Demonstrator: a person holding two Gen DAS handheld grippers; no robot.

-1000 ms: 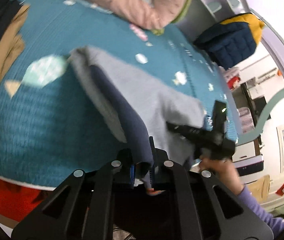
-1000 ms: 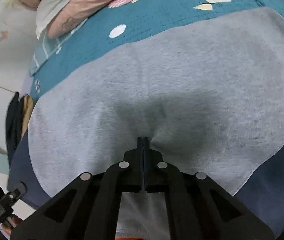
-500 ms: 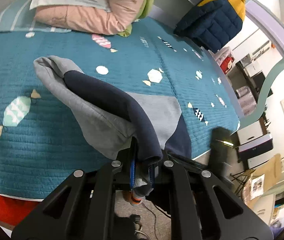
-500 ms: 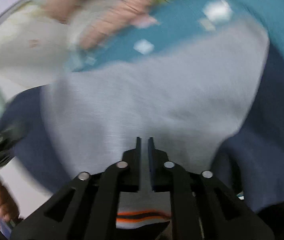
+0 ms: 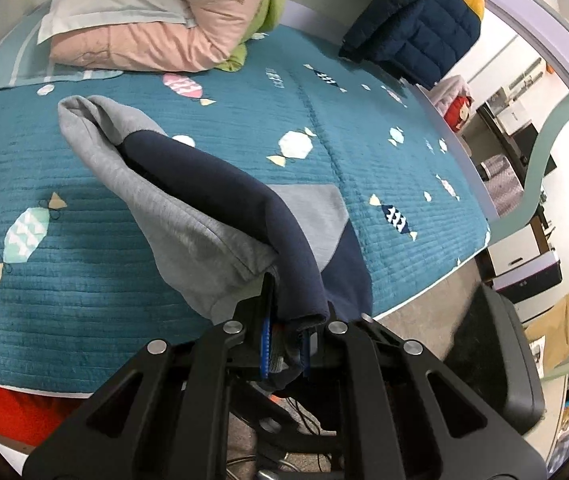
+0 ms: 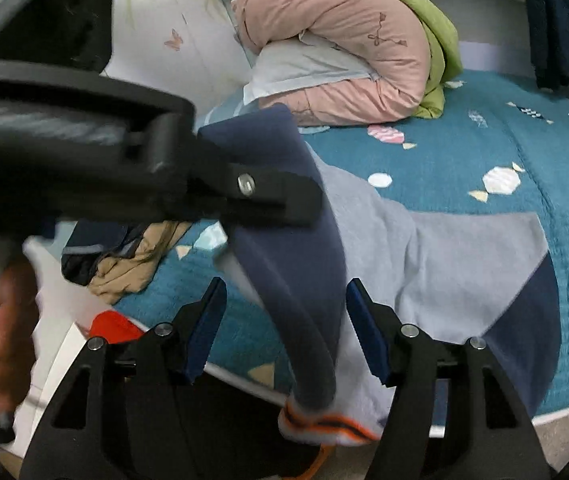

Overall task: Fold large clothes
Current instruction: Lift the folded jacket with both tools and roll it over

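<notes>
One gripper only had the hoodie (image 5: 212, 216): my left gripper (image 5: 284, 346) was pinched nearly closed on a navy fold, pads biting cloth. My right gripper (image 6: 284, 332) was opening, jaws about halfway apart, with the sleeve (image 6: 296, 288) hanging between them but neither pad pressing on it. So I judged the right had nothing.

The hoodie lay across the bed (image 5: 364, 152), bunched from ten o'clock down to my left jaws at six, its grey-and-navy body flat toward four o'clock near the edge.

My worries were these. With a single hold, a lift would have dragged the whole garment off the mattress. The loose sleeve and its striped cuff (image 6: 324, 428) dangled past the bed edge at six o'clock and could have snagged my right fingers (image 6: 204, 328). The left bite looked thick and layered, so I feared one layer slipping.
</notes>
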